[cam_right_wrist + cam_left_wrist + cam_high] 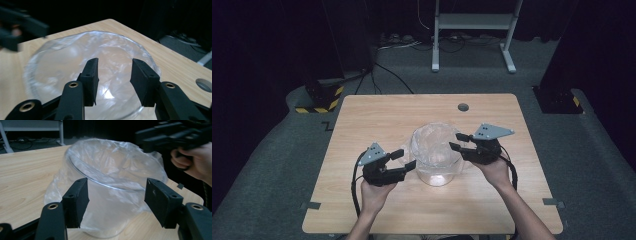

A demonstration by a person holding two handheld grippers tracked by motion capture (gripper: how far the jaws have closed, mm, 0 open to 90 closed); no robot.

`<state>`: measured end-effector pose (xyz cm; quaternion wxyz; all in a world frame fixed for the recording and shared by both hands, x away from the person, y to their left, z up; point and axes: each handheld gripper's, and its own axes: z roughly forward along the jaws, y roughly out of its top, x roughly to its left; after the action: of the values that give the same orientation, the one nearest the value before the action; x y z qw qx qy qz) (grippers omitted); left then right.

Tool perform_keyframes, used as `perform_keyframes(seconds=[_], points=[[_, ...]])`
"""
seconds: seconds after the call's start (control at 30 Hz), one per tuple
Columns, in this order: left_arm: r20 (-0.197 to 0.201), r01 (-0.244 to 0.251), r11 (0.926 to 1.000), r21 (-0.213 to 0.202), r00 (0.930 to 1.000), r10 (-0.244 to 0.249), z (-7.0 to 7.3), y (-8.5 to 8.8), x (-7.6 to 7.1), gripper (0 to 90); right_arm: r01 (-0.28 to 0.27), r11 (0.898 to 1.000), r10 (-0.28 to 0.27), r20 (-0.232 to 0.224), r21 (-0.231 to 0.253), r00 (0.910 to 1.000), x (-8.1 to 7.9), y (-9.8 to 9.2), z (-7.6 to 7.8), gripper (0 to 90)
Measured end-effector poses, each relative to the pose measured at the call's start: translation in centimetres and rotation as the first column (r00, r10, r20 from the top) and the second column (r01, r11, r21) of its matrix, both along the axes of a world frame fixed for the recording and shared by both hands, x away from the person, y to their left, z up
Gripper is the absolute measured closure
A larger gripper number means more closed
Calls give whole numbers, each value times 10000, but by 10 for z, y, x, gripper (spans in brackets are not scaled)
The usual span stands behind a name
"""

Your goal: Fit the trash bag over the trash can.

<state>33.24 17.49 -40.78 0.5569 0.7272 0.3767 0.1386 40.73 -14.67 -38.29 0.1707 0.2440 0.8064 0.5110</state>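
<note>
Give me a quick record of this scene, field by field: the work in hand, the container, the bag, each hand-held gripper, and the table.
work: lining a clear container with a plastic bag
container: clear round tub, upright, mid-table
bag: transparent plastic bag, inside the tub, folded over its rim
left hand-held gripper, open, at the tub's left side, nothing pinched
right hand-held gripper, open, at the tub's right rim, nothing pinched
table: light wooden top, round hole near far edge
</note>
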Motion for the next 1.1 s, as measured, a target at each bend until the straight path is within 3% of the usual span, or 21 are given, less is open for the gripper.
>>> perform_keyframes(seconds=[0.1,0.17,0.4,0.43,0.57,0.6,0.77,0.87,0.93,0.97,1.1], points=[[37,-32,9998,203,10000,31,-2,-5,-5,341,300,9994,-302,-119,-152,9995,11,7,-6,566],[171,-189,9973,713,9997,177,-8,-12,-8,335,414,9988,-420,-195,-272,9989,15,11,-10,561],[-1,-425,9903,1323,9991,429,-24,-18,-5,328,493,9981,-508,-413,-377,9979,20,12,-16,557],[-39,-524,9838,1714,9985,538,-30,-19,-2,330,511,9978,-533,-528,-429,9972,21,11,-17,560],[-280,-611,9747,2150,9972,687,-39,-22,4,338,404,9983,-429,-598,-429,9973,22,12,-19,557],[-320,-716,9636,2575,9961,826,-45,-23,7,341,348,9983,-377,-611,-478,9974,22,13,-20,556],[-664,-803,9530,2920,9924,1039,-54,-18,11,346,220,9973,-263,-610,-697,9978,22,18,-23,545],[-826,-698,9595,2729,9920,956,-55,-10,7,341,232,9970,-277,-611,-745,9977,22,20,-25,544],[-610,-506,9768,2081,9960,646,-49,0,-4,342,238,9966,-284,-585,-785,9979,22,20,-25,541],[-492,-454,9800,1939,9972,559,-46,3,-8,343,239,9966,-285,-582,-788,9979,22,20,-25,541],[-11,-808,9842,1574,9966,820,-38,15,-14,368,237,9966,-283,-572,-791,9980,22,20,-25,542]])
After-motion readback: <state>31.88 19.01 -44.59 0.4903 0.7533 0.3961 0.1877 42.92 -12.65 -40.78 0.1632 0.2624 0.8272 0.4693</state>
